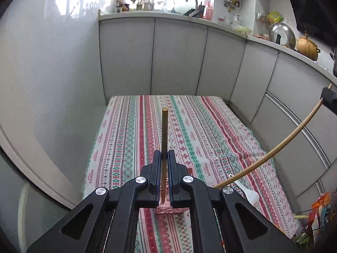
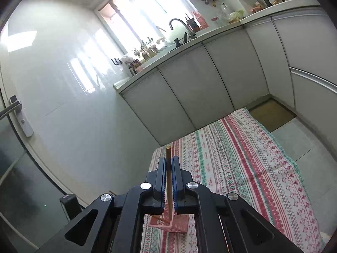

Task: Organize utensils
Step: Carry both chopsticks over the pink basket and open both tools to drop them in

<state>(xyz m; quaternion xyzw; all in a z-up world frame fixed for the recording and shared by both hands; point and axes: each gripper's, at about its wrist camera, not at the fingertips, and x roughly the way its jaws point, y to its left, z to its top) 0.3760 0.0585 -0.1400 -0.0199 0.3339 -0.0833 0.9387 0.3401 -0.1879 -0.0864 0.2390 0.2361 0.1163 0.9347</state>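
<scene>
My left gripper [image 1: 164,154] is shut on a wooden chopstick [image 1: 164,130] that stands upright between the jaws. Its lower end reaches down to a pink perforated holder [image 1: 168,209] on the tablecloth; whether it is inside is hidden. My right gripper [image 2: 168,160] is shut on a second chopstick [image 2: 168,154], whose lower end points down at the pink holder [image 2: 181,224]. Another stick end [image 2: 161,218] lies slanted at the holder's rim. In the left wrist view the right gripper [image 1: 328,97] shows at the right edge with its chopstick [image 1: 273,149]. A white spoon [image 1: 249,195] lies on the cloth.
The table wears a striped patterned cloth [image 1: 200,126] and stands close to grey kitchen cabinets [image 1: 179,57] at the back and right. A glossy wall [image 1: 52,73] runs along the left. Colourful bags [image 1: 318,215] sit by the table's right corner.
</scene>
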